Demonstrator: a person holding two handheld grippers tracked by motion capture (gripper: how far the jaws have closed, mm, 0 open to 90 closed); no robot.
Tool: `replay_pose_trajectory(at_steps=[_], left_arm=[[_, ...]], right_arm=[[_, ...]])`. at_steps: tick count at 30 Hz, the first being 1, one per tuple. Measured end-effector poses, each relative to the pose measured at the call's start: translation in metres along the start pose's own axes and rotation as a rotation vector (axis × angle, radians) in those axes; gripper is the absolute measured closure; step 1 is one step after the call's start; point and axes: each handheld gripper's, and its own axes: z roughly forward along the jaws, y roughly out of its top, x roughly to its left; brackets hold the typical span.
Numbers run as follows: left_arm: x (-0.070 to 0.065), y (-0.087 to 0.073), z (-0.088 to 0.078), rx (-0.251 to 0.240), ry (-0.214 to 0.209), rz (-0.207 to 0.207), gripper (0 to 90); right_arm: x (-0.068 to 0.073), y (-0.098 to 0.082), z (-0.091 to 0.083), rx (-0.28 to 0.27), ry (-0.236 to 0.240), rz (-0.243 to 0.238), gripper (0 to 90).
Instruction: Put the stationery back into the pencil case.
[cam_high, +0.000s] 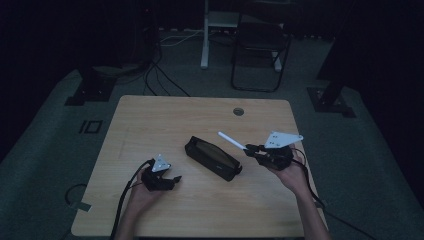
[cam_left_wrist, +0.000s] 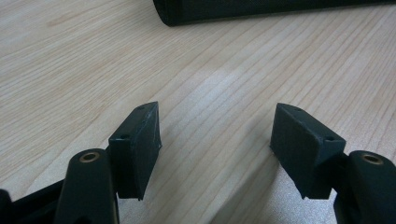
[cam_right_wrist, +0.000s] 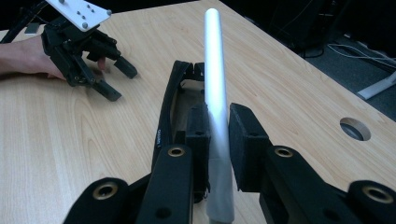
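Observation:
A black pencil case (cam_high: 212, 157) lies open at the middle of the wooden table (cam_high: 150, 120), its slot facing up (cam_right_wrist: 170, 107). My right gripper (cam_high: 250, 149) hovers just right of it, shut on a silver-white pen (cam_high: 231, 140). In the right gripper view the pen (cam_right_wrist: 215, 70) stands out past the jaws (cam_right_wrist: 218, 126), over the case's far end. My left gripper (cam_high: 175, 181) rests low at the front left, open with nothing between its fingers (cam_left_wrist: 217, 128). The case's edge (cam_left_wrist: 261, 9) lies ahead of it.
A round cable hole (cam_high: 238, 111) sits near the table's far edge. Beyond the table, on the dark floor, stand a black chair (cam_high: 260, 45) and a white stand (cam_high: 205, 35) with cables. Bare wood lies at the left and front.

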Motion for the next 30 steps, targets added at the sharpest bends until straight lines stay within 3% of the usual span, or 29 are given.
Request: replay_pose_trajectory(at_steps=[11, 17, 30], left_arm=[[0.000, 0.000, 0.000, -0.001, 0.000, -0.002, 33.8], [0.000, 0.000, 0.000, -0.003, 0.000, -0.004, 33.8], [0.000, 0.000, 0.000, -0.004, 0.000, -0.004, 33.9]], right_arm=[[0.003, 0.008, 0.007, -0.003, -0.011, 0.000, 78.9], [0.007, 0.014, 0.019, 0.020, -0.033, -0.011, 78.9], [0.006, 0.019, 0.040, 0.021, -0.040, 0.045, 78.9]])
